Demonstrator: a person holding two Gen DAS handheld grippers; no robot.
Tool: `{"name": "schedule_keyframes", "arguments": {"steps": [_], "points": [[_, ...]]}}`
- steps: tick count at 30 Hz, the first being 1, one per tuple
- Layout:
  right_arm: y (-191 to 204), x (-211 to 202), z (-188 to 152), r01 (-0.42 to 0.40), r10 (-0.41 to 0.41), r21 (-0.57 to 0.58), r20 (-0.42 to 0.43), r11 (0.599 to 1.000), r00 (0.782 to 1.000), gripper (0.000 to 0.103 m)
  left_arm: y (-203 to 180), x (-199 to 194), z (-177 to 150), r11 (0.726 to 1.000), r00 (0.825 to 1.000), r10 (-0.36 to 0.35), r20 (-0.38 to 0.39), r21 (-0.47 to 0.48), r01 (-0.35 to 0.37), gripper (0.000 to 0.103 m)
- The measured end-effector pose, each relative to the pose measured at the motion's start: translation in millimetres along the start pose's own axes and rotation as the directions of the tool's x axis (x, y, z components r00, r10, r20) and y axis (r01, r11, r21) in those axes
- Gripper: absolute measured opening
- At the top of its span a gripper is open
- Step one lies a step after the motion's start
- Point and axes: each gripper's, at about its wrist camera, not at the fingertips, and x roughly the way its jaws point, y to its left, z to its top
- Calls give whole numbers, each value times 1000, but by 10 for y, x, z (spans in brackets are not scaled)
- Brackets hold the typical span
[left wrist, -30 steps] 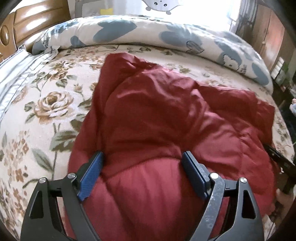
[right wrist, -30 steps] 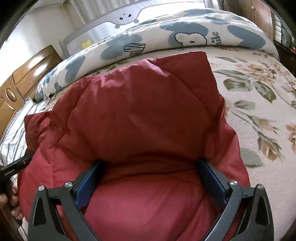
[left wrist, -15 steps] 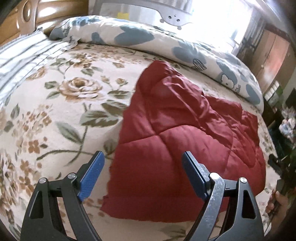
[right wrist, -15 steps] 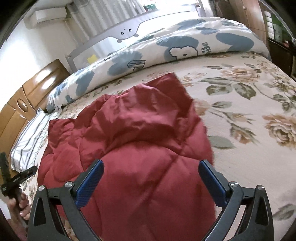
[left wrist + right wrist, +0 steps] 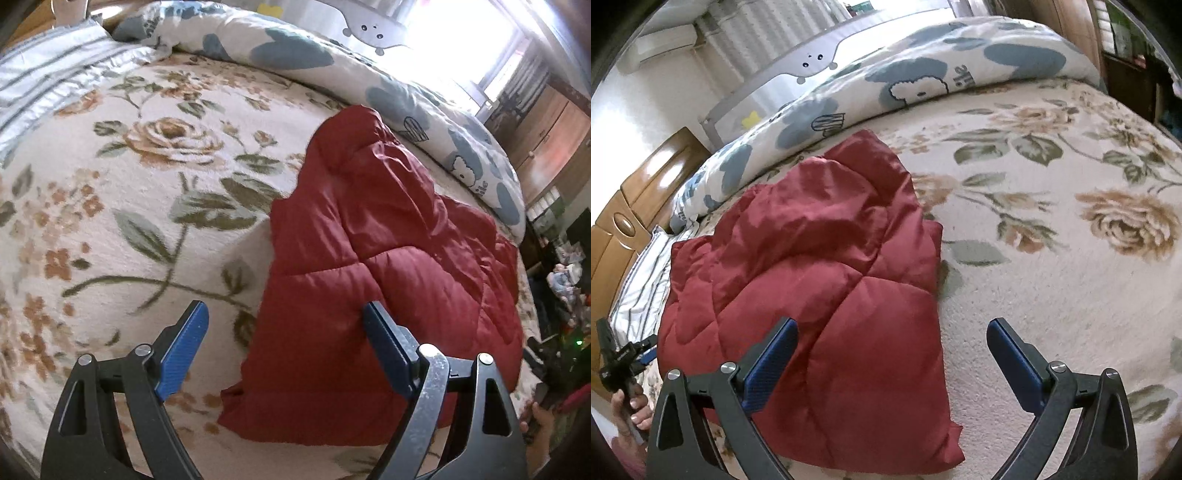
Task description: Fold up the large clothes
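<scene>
Left wrist view: the left gripper (image 5: 284,332) hovers with jaws spread wide and empty above the floral bedspread (image 5: 122,206); the red quilted jacket (image 5: 388,266) lies folded ahead and to the right, its near-left edge between the fingers, its long axis running away toward the rolled cartoon-print duvet (image 5: 369,74). Right wrist view: the right gripper (image 5: 892,345) is likewise wide open and holds nothing, with the red quilted jacket (image 5: 827,295) ahead and to the left, its near-right edge between the fingers. Judged from both views, the two grippers flank the bundle about equally, so neither is clearly nearer.
</scene>
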Motion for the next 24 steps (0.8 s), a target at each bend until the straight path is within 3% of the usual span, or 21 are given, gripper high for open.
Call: {"name": "schedule_keyframes", "arguments": {"steps": [9, 16, 17, 19, 24], "points": [[-233, 342, 41, -94, 104, 129, -76, 987, 992, 102, 9, 316, 171, 993, 991, -109, -74, -60, 105, 90], [-248, 697, 8, -212, 252, 250, -143, 945, 957, 103, -20, 632, 201, 974, 966, -211, -146, -110, 196, 100], [-230, 712, 5, -217, 258, 255, -144, 942, 955, 102, -43, 656, 184, 972, 962, -225, -154, -110, 210, 97], [-172, 725, -3, -233, 277, 259, -146, 937, 950, 99, -110, 633, 159, 968, 958, -245, -150, -96, 233, 83], [-82, 637, -40, -251, 288, 240, -135, 938, 948, 77, -231, 459, 141, 972, 965, -232, -124, -51, 227, 54]]}}
